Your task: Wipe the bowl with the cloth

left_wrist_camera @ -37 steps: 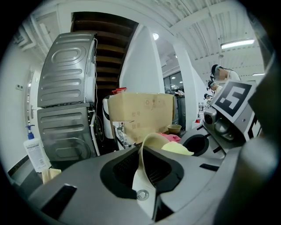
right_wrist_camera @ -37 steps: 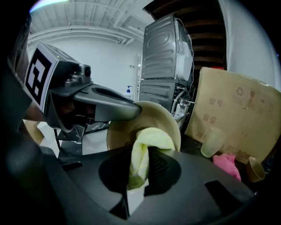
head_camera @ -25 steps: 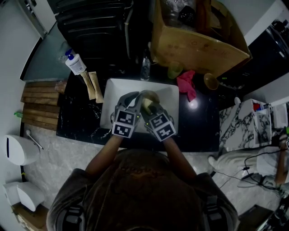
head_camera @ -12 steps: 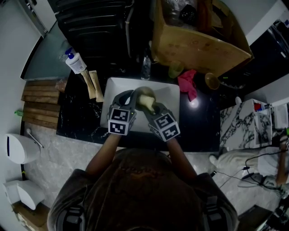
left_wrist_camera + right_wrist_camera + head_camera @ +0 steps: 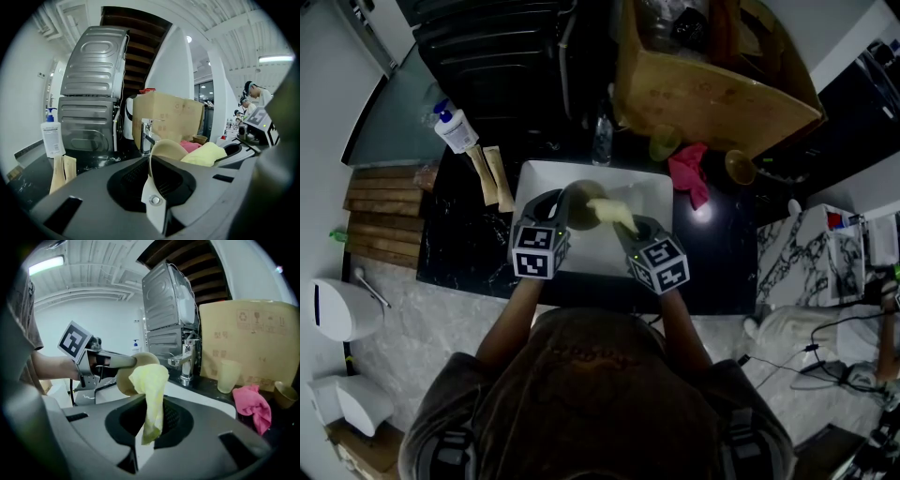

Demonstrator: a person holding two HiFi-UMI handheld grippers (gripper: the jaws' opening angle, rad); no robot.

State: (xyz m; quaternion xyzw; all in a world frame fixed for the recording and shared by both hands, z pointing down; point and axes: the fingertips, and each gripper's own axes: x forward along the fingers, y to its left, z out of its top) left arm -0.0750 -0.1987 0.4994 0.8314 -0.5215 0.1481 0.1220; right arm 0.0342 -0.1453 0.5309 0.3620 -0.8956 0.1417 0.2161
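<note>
Wiping the bowl point(image 5: 577, 199) above the sink point(image 5: 532, 180).
Your left gripper point(image 5: 152, 180) pinches its rim, steadying it; your right gripper point(image 5: 146, 427) clamps the cloth point(image 5: 149, 380).

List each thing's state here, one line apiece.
bowl: tipped on edge, rim clamped in the left tool.
yellow cloth: clamped in the right tool, its top against the bowl.
left tool: shut on the bowl.
right tool: shut on the yellow cloth.
faucet: no water seen running.
pink cloth: crumpled on the counter.
cup: upright by the faucet.
</note>
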